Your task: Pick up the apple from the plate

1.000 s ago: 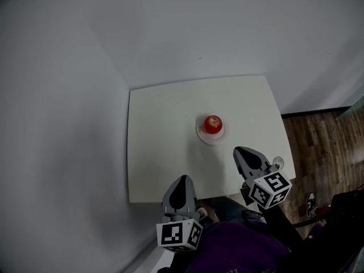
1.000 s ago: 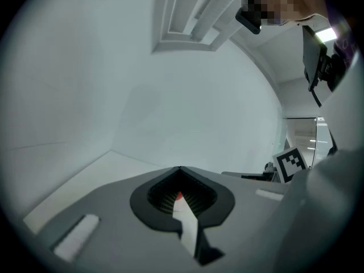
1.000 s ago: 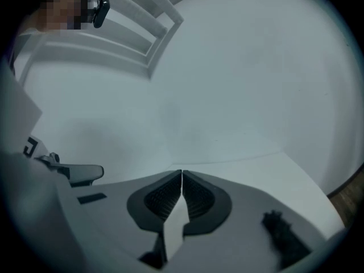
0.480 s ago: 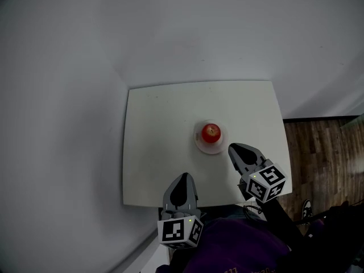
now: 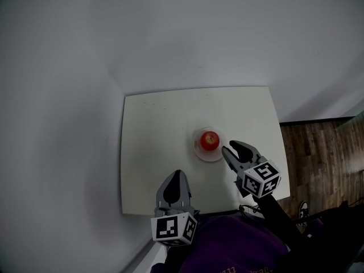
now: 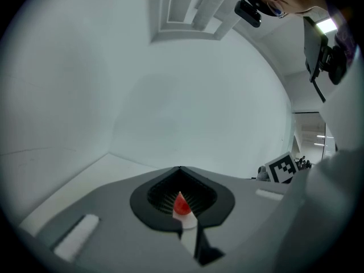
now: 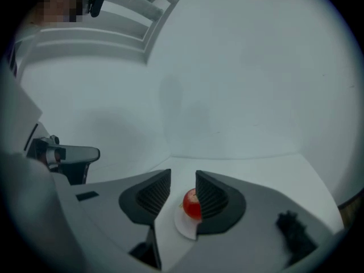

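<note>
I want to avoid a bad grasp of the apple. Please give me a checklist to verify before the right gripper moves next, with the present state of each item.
1. Apple rests on the plate: ok.
2. Right gripper has its fingers apart: ok, they are opening, with nothing between them.
3. Gap is wide enough for the apple: cannot tell.
4. Apple is centred in the gap: not ok, one finger partly hides it.
5. Left gripper is away from the plate: ok, it is shut at the near edge of the table.
</note>
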